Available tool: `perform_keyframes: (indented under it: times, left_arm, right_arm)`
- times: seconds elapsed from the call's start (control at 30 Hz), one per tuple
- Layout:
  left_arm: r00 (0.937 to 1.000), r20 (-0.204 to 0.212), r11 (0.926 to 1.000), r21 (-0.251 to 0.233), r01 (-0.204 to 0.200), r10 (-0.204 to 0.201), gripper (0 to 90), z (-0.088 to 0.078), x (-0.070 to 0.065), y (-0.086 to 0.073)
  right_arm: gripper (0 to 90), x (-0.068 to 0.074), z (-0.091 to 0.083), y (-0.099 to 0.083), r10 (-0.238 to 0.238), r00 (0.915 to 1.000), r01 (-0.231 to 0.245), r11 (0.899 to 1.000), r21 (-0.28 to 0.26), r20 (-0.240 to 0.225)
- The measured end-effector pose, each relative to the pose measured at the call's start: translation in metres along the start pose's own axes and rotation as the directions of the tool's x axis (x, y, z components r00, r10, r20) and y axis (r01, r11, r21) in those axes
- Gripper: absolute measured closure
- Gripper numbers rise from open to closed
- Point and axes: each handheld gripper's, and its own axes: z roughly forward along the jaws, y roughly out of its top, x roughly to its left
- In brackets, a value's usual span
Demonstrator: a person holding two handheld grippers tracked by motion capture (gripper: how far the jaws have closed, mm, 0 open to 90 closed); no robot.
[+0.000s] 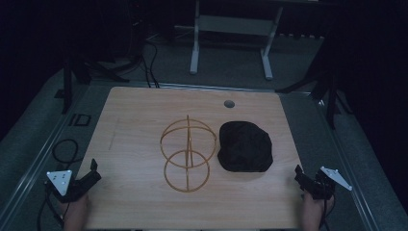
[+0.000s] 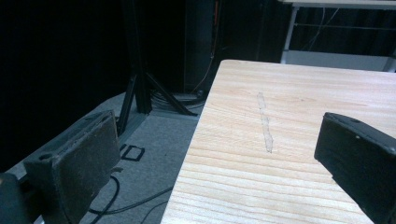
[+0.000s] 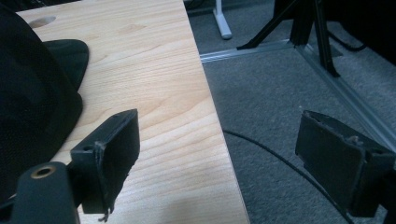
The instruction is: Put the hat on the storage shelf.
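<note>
A gold wire stand point(image 1: 187, 154) made of rings on a central rod stands in the middle of the wooden table point(image 1: 134, 125). Right beside it lies a black cap point(image 1: 244, 146), its dark fabric also showing at the left of the right gripper view point(image 3: 32, 102). My left gripper point(image 1: 91, 169) rests at the table's front left corner, jaws wide apart with nothing between them point(image 2: 215, 154). At the front right edge sits my right gripper point(image 1: 299, 174), also open and empty point(image 3: 219, 154), a little short of the cap.
A round hole point(image 1: 229, 103) sits near the table's far edge. A pale streak point(image 2: 265, 122) marks the wood on the left. White desk legs point(image 1: 194, 53) stand beyond the table, black tripod legs point(image 1: 332, 91) at both sides, and cables point(image 1: 65, 149) lie on the grey carpet.
</note>
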Motion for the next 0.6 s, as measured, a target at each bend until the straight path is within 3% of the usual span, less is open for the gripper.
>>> perform_keyframes:
  times: [0.13,0.3,0.4,0.47,0.6]
  left_arm:
    - [1.0000,0.001,1.0000,-0.004,0.003,-0.003,0.6,0.000,0.000,0.000]
    - [1.0000,0.003,0.9999,0.006,-0.009,0.009,0.6,0.000,-0.001,0.000]
    - [1.0000,0.001,0.9999,0.008,-0.009,0.009,0.6,0.000,-0.001,0.000]
    - [1.0000,0.001,1.0000,0.007,-0.003,0.003,0.6,0.000,0.000,0.000]
    - [1.0000,0.001,1.0000,0.004,-0.005,0.005,0.6,0.000,-0.001,0.000]
  right_arm:
    - [13.7,0.002,-0.001,0.000,-0.024,0.9997,0.024,1.000,-0.008,0.008]
    - [13.5,0.009,-0.001,0.000,-0.095,0.9955,0.095,0.995,-0.003,0.005]
    - [13.4,0.018,-0.009,0.010,-0.106,0.9936,0.105,0.994,-0.029,-0.039]
    - [13.3,0.021,-0.012,0.014,-0.118,0.9920,0.116,0.993,-0.036,-0.044]
    - [12.9,0.043,-0.026,0.034,-0.142,0.9840,0.137,0.989,-0.055,-0.108]
